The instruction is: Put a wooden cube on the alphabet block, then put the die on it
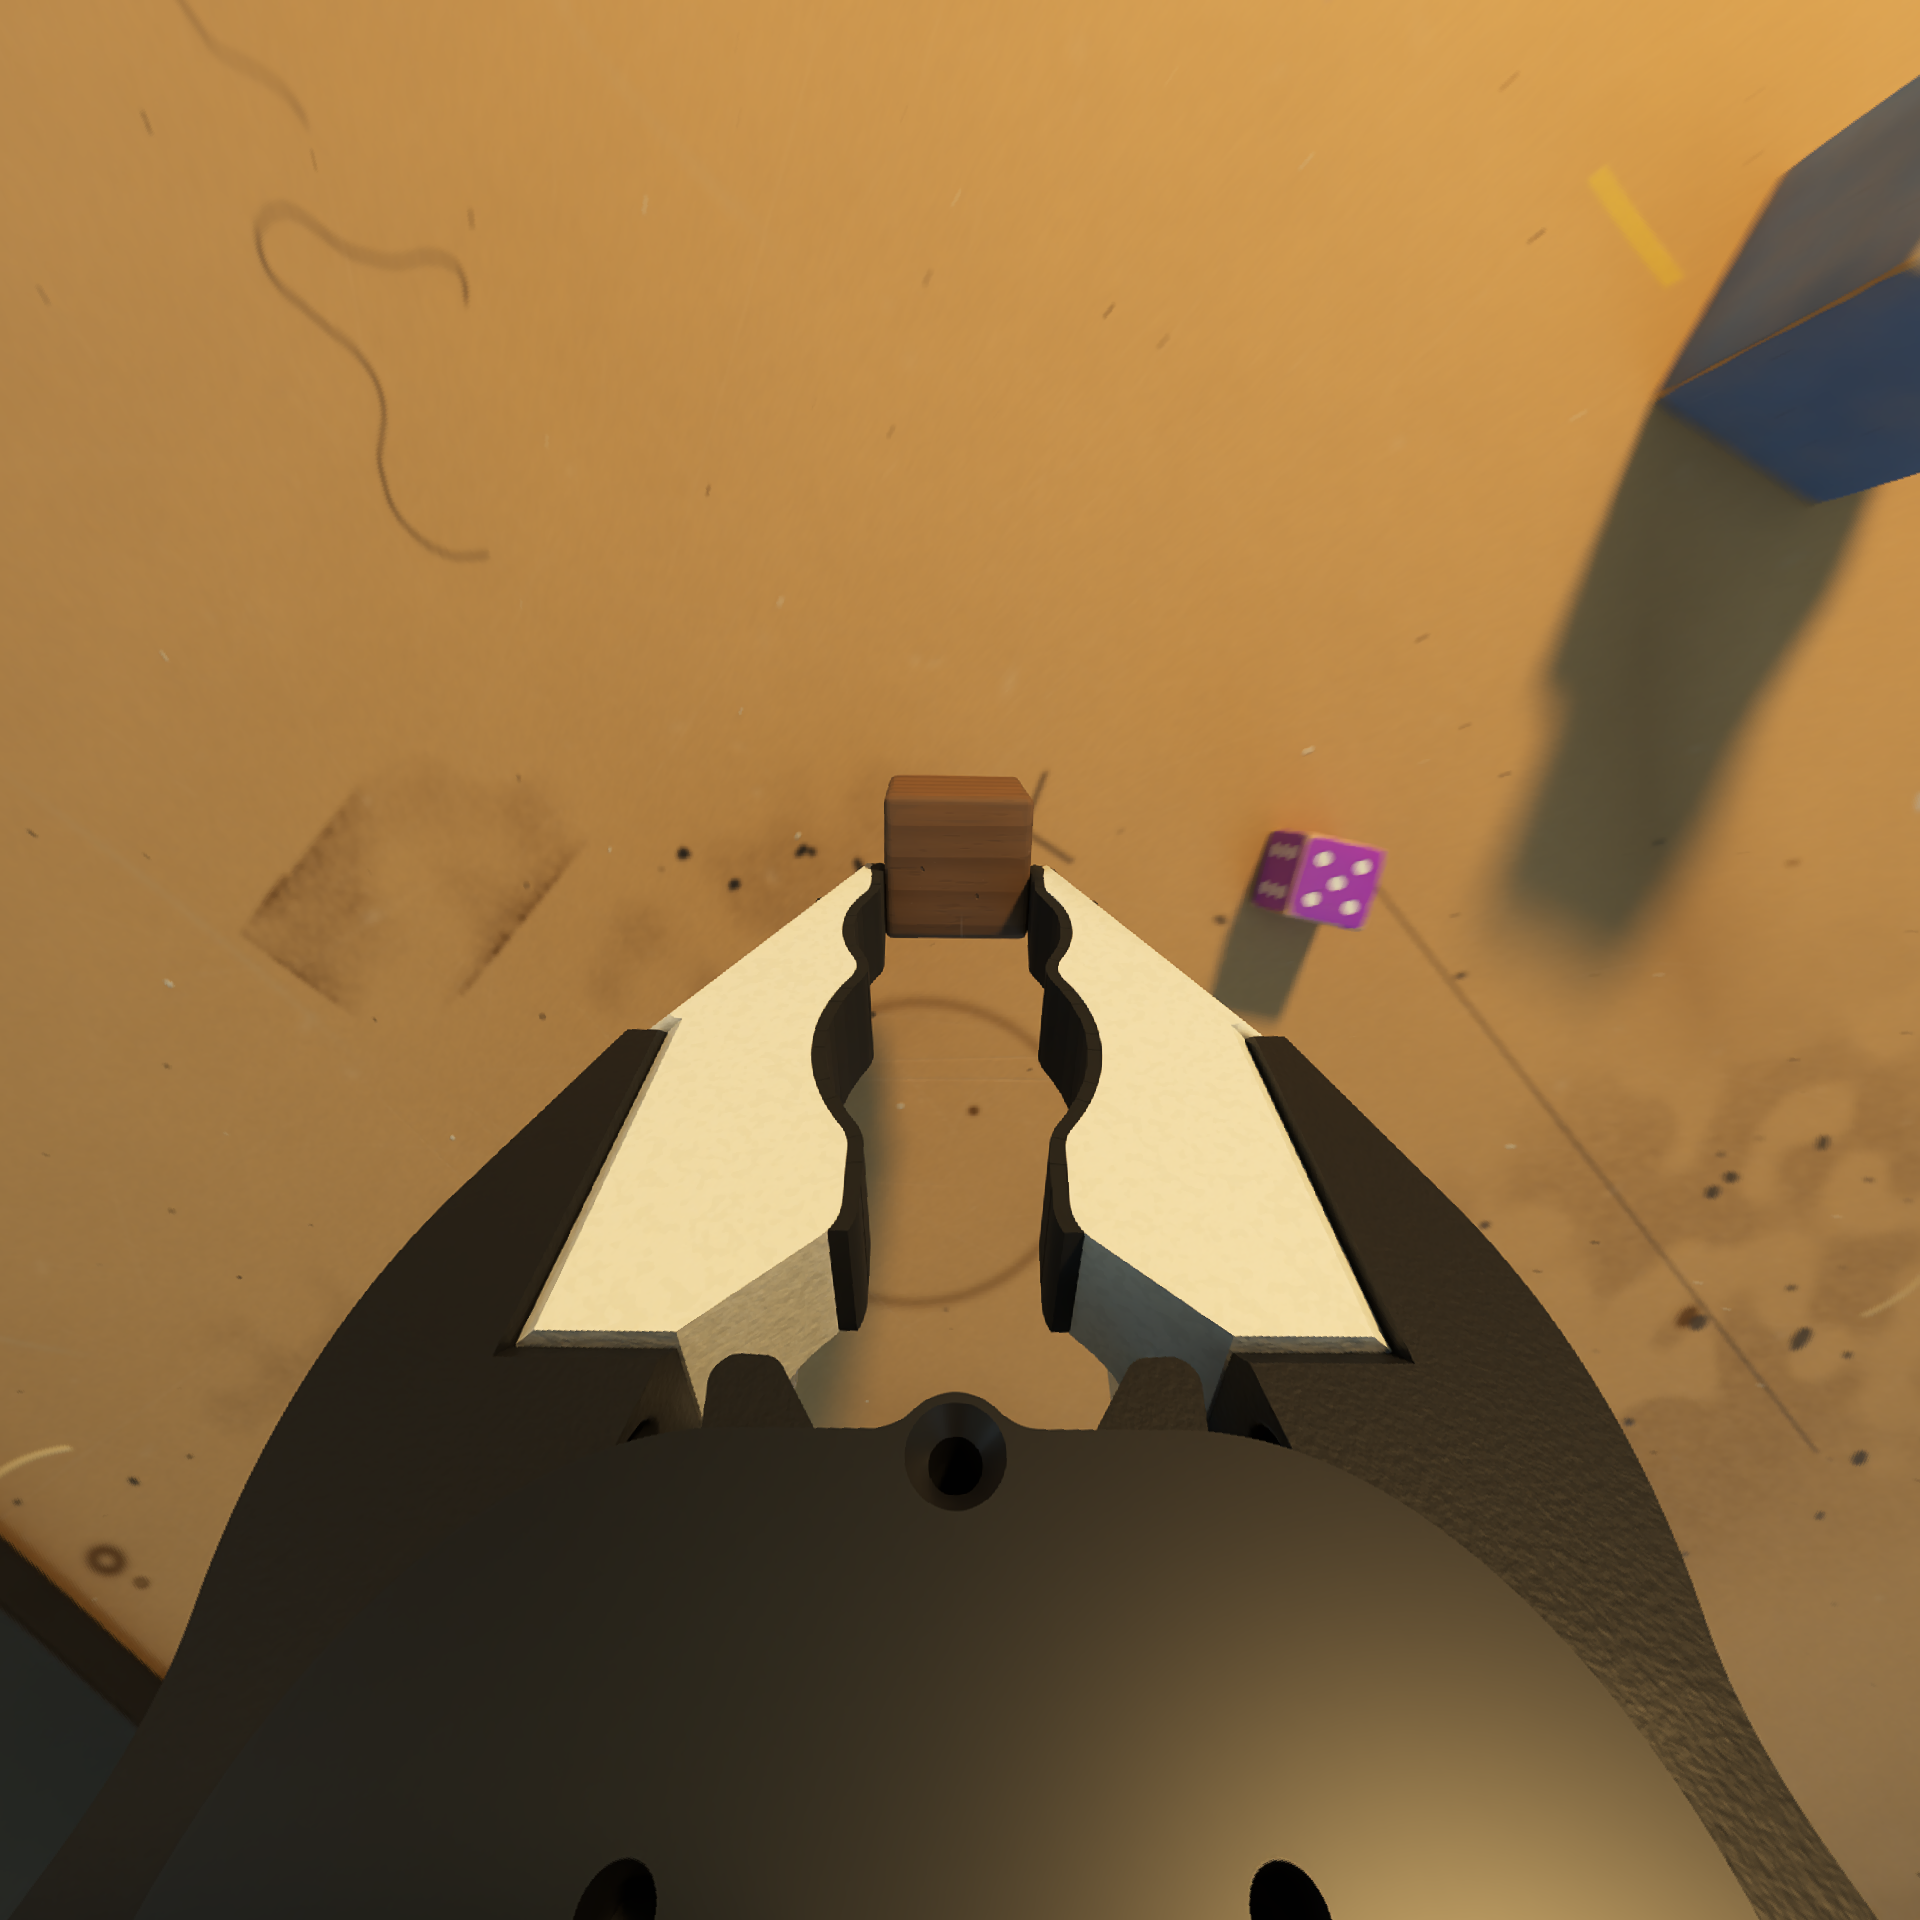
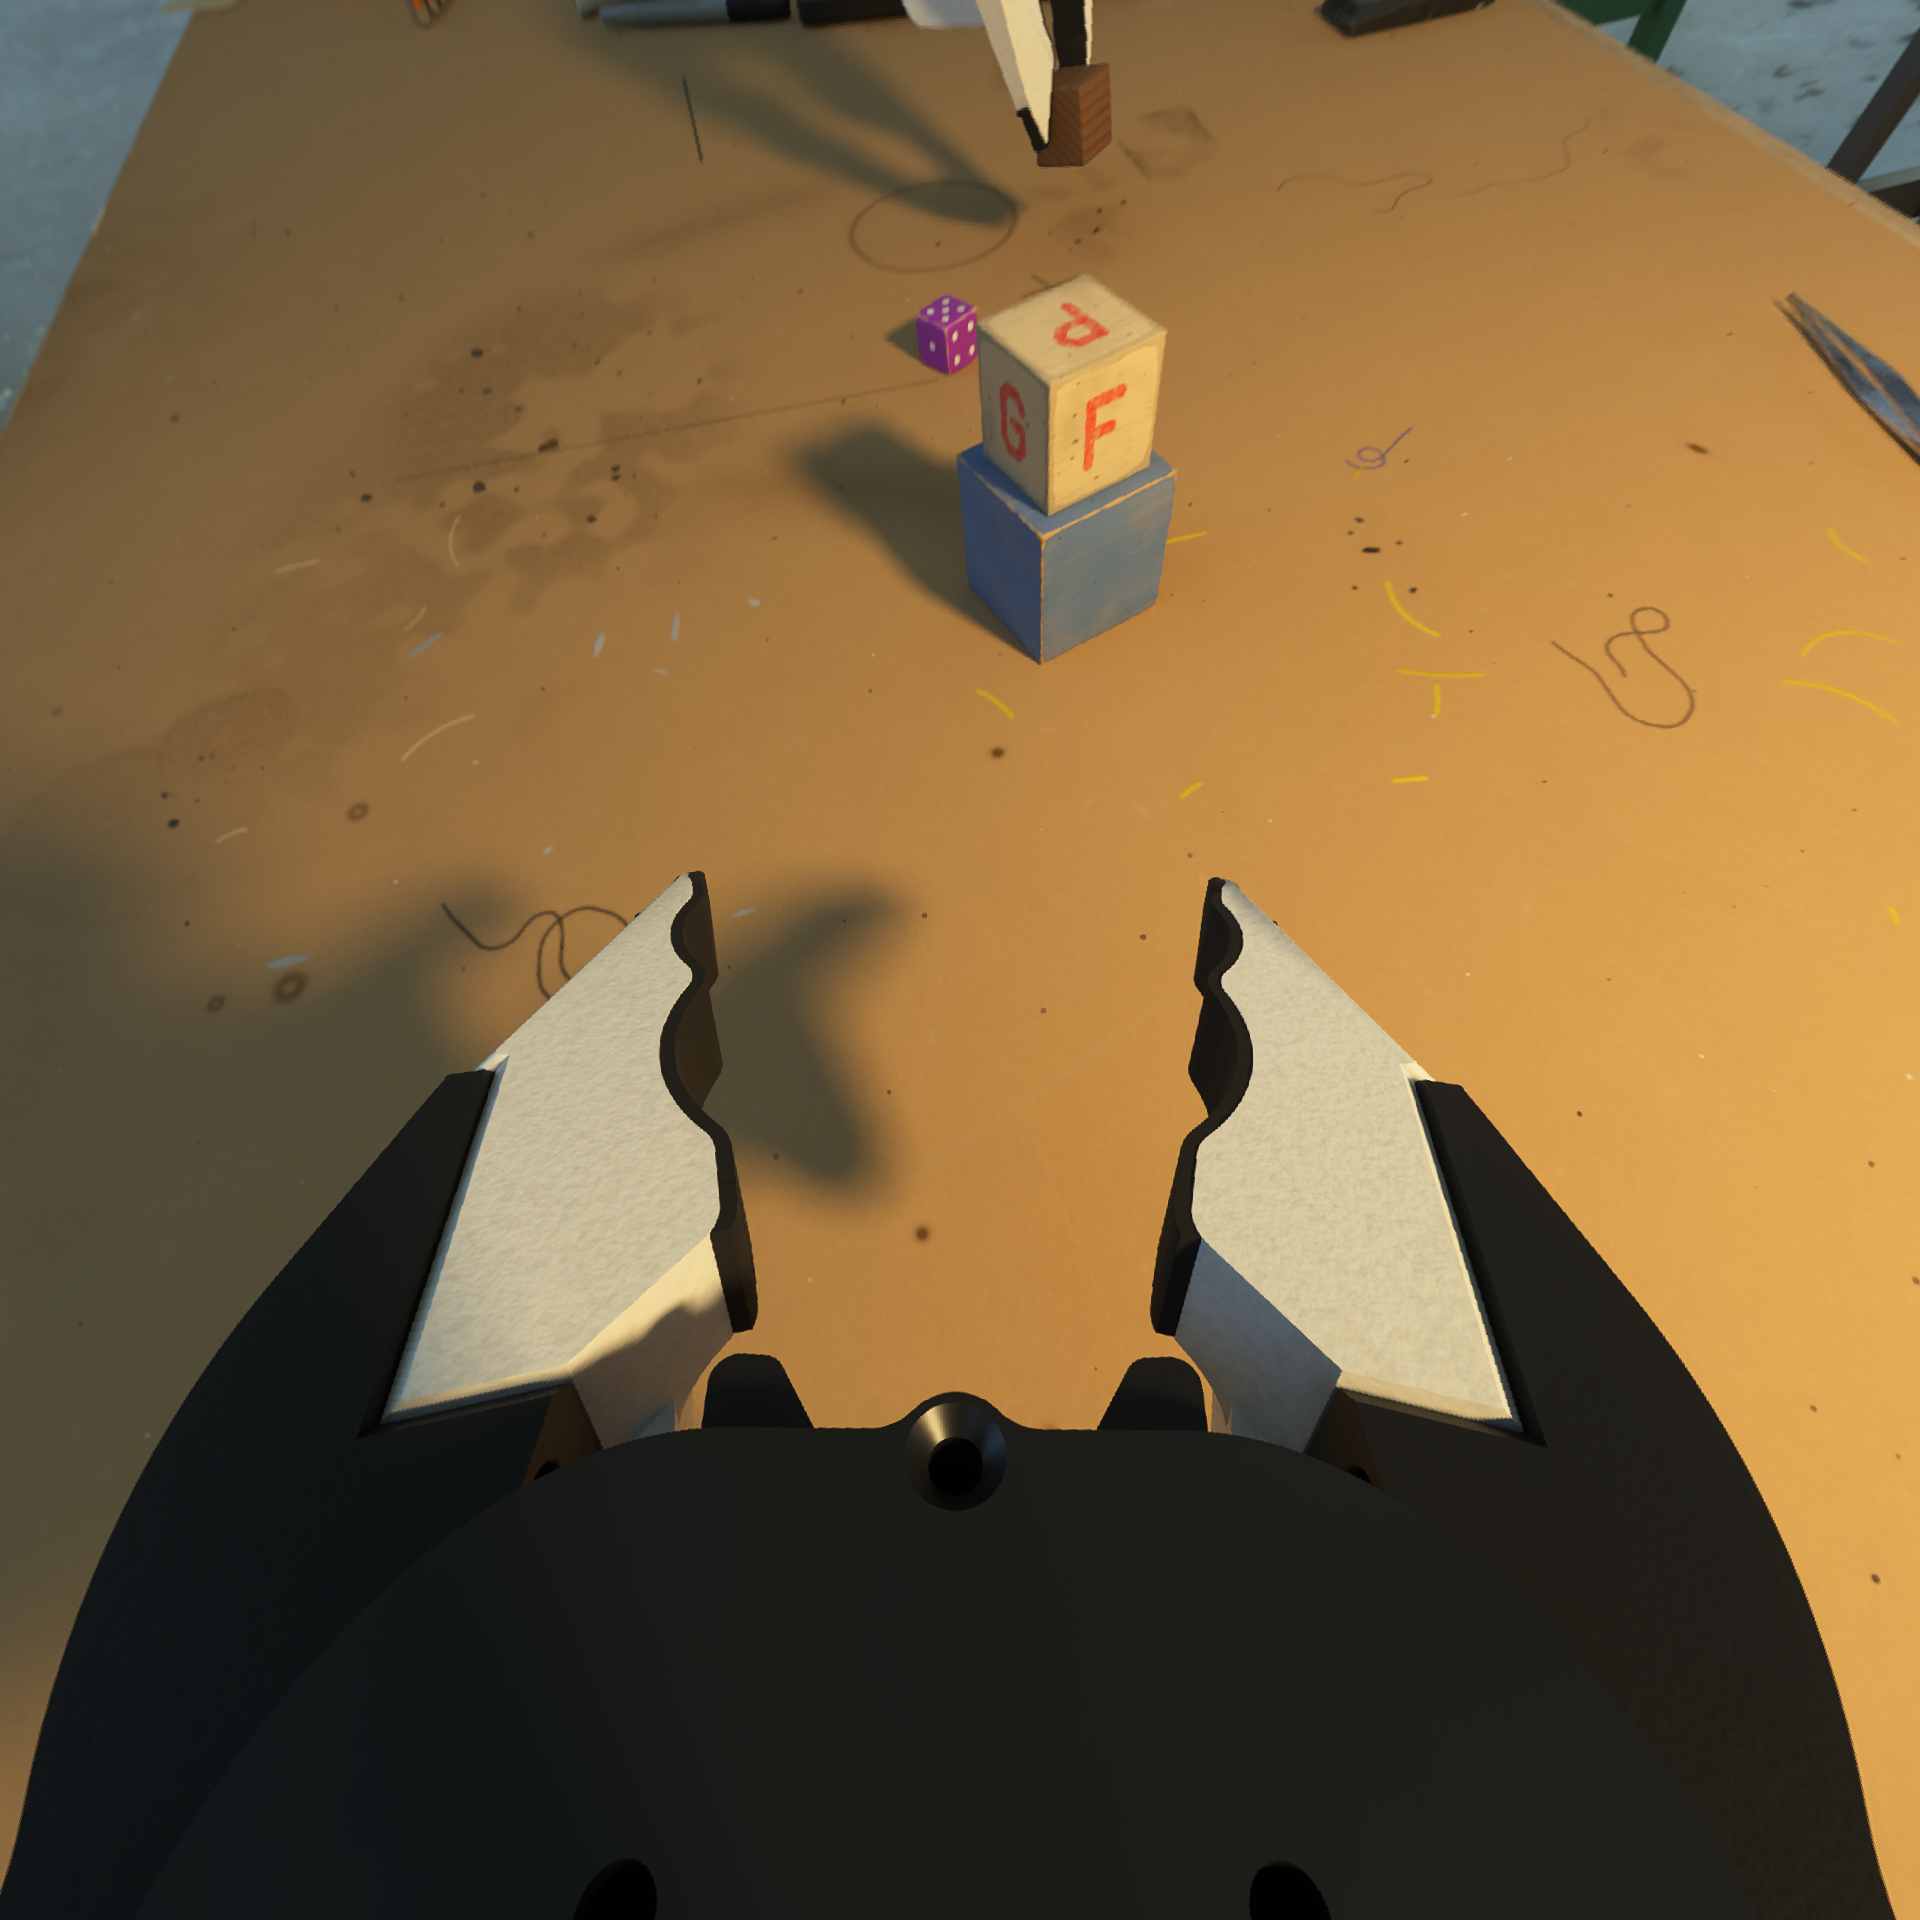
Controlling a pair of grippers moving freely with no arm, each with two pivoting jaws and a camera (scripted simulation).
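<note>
My left gripper (image 1: pixel 955 902) is shut on a small brown wooden cube (image 1: pixel 957 854) and holds it above the table; it also shows far off in the right wrist view (image 2: pixel 1060 130) with the cube (image 2: pixel 1081 114) in it. A purple die (image 1: pixel 1322 879) lies on the table to the right of the cube; it shows in the right wrist view (image 2: pixel 948 334) too. The pale alphabet block (image 2: pixel 1073 393) with red letters stands on a blue cube (image 2: pixel 1065 561), beside the die. My right gripper (image 2: pixel 954 883) is open and empty, well short of the stack.
The brown table (image 2: pixel 416 644) bears scribbles and stains. A corner of the blue cube (image 1: pixel 1813 343) shows at the upper right of the left wrist view. Dark tools lie along the far edge (image 2: pixel 727 10) and at the right edge (image 2: pixel 1860 374).
</note>
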